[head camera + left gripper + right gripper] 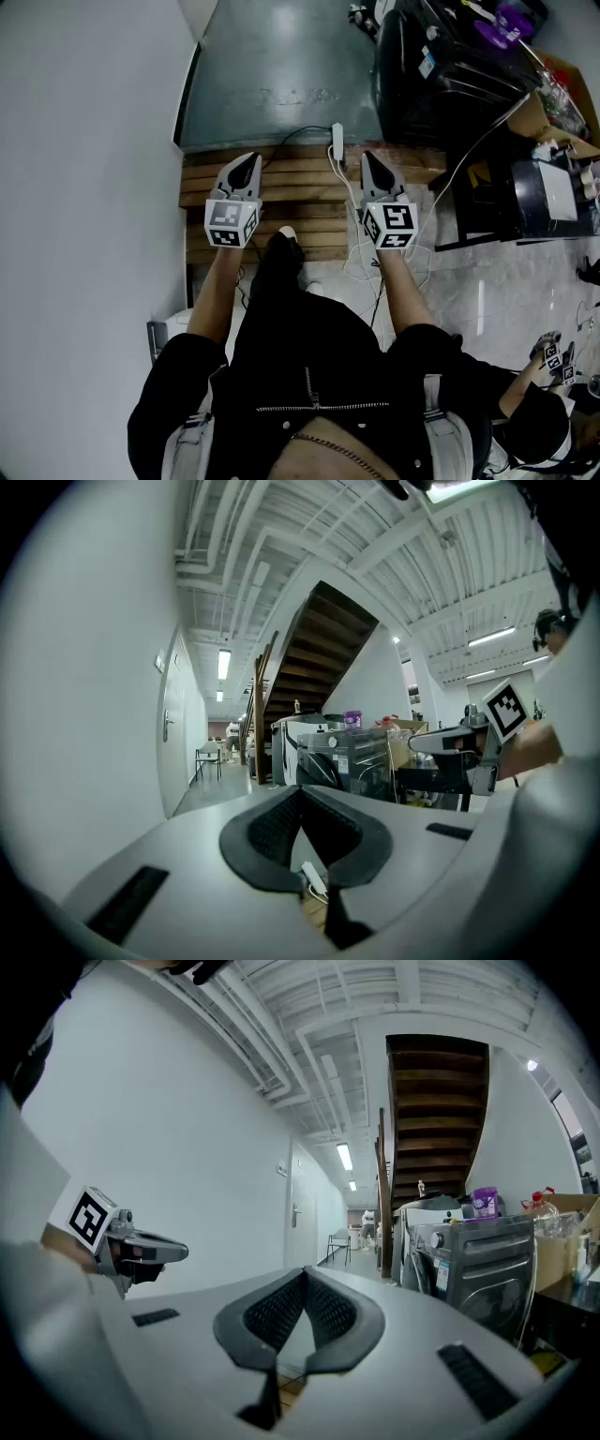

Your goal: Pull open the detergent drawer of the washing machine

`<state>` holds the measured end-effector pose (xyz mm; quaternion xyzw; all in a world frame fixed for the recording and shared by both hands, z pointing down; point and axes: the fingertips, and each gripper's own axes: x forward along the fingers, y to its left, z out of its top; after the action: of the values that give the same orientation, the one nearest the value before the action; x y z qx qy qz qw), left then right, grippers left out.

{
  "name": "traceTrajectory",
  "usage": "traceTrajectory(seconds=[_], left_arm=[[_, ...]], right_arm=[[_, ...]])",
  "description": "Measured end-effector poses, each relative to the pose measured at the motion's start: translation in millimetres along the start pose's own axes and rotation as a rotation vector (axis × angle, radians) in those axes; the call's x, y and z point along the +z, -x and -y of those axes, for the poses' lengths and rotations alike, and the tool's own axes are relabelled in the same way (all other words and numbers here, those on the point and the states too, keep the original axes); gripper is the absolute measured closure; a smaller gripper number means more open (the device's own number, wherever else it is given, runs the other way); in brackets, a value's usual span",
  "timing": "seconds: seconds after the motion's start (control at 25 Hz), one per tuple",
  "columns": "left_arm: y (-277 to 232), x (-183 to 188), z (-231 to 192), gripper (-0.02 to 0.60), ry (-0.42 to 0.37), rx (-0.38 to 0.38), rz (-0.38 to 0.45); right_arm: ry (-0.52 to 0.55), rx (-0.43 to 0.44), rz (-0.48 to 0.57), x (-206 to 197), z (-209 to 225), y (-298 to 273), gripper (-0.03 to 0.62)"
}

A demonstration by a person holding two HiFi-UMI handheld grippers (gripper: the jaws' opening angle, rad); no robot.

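Observation:
The washing machine [441, 66], a dark front-loader, stands at the upper right, well ahead of both grippers. It shows again in the right gripper view [478, 1260] with a round knob [434, 1238] on its top panel, and small in the left gripper view [342, 757]. I cannot pick out its detergent drawer. My left gripper [247, 169] and right gripper [369, 161] are held level side by side over a wooden pallet [281, 202], touching nothing. Both are shut, with the left fingertips [302, 793] and the right fingertips [304, 1275] meeting and nothing between them.
A white power strip [337, 142] and loose white cables [361, 253] lie on the pallet. A white wall [84, 141] runs along the left. A black stand with boxes [544, 187] is at the right. Another person holding grippers [555, 356] is at the lower right. A dark staircase [436, 1119] rises ahead.

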<state>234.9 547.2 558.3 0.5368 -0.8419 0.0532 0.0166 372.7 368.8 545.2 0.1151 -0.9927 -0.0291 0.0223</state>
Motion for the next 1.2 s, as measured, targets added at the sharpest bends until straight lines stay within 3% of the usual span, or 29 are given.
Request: traceTrajectory(seconds=[0.44,0.72,1.04,1.2], left_arm=[[-8,-4,17,0.563,0.011,-0.024,-0.014],[-36,-22,6,0.563,0.024,-0.048,-0.032],[-135,-29,-43,0.563,0.031,-0.118,-0.058],[-183,-14,-74,0.563,0.050,-0.169,-0.090]], right_arm=[[-0.018,0.024,0.022,2,4,11,0.588],[-0.034,0.002,-0.031,-24,13,-12,0.588],[-0.055,-0.050,-0.069,-31,48,-107,0.588],[-0.087,-0.094,-0.115,-15,69,-158,0.588]])
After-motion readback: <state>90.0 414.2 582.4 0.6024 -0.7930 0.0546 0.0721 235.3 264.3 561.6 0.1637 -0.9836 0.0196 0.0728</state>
